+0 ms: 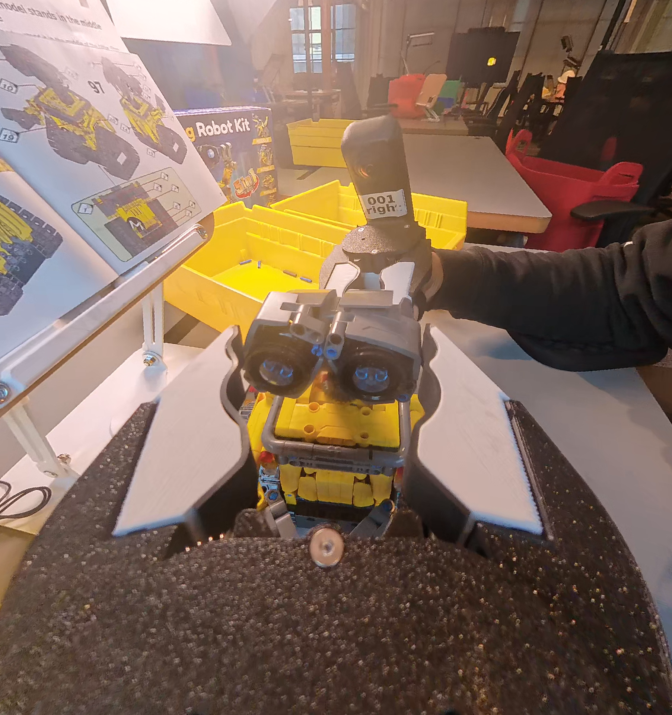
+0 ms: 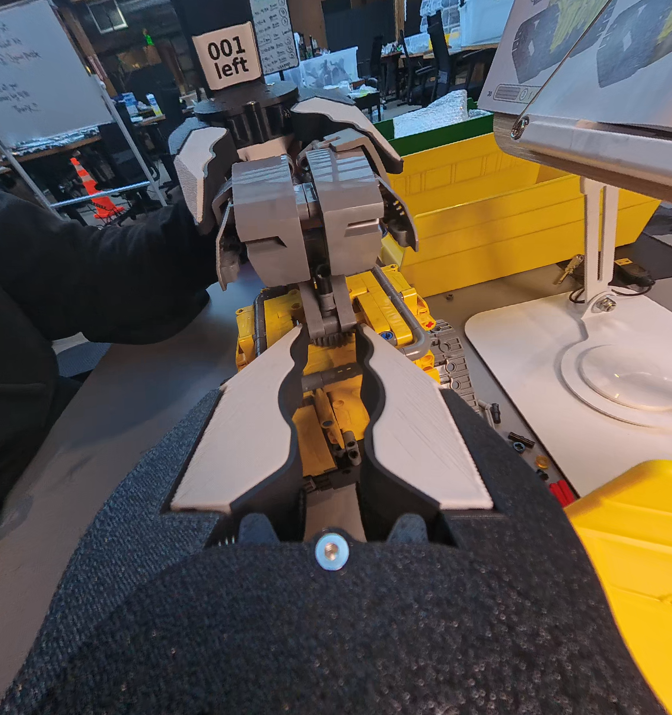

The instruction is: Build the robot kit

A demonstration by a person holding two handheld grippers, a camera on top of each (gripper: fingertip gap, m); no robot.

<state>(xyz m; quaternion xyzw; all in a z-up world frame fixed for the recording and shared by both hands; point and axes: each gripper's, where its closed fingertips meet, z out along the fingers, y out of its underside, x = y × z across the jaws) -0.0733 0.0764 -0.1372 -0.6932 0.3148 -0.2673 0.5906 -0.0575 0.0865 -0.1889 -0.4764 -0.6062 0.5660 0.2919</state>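
A yellow and grey brick-built robot model [image 1: 334, 421] stands on the grey table [image 2: 113, 425]. Its body also shows in the right wrist view [image 2: 326, 410]. Its grey binocular head [image 1: 326, 340] sits on a thin grey neck [image 2: 328, 305]. My left gripper [image 1: 330, 332] spans the head, with a finger against each side; it shows from the far side in the right wrist view [image 2: 301, 197]. My right gripper [image 2: 329, 329] is closed narrowly on the neck just below the head [image 2: 307, 216]. In the left wrist view it [image 1: 367, 286] reaches in behind the head, fingertips hidden.
Yellow bins [image 1: 249, 247] stand behind the model, another at the near right [image 2: 636, 561]. An instruction booklet [image 1: 75, 154] rests on a tilted stand with a white base [image 2: 539, 348]. Loose small parts [image 2: 520, 441] lie beside the base. A kit box [image 1: 233, 154] stands farther back. Dark sleeves [image 2: 94, 271] reach in. The gap from one gripper's tips to the other's is roughly 6 cm. The white base [image 2: 539, 348] is about 20 cm from both grippers' fingertips.
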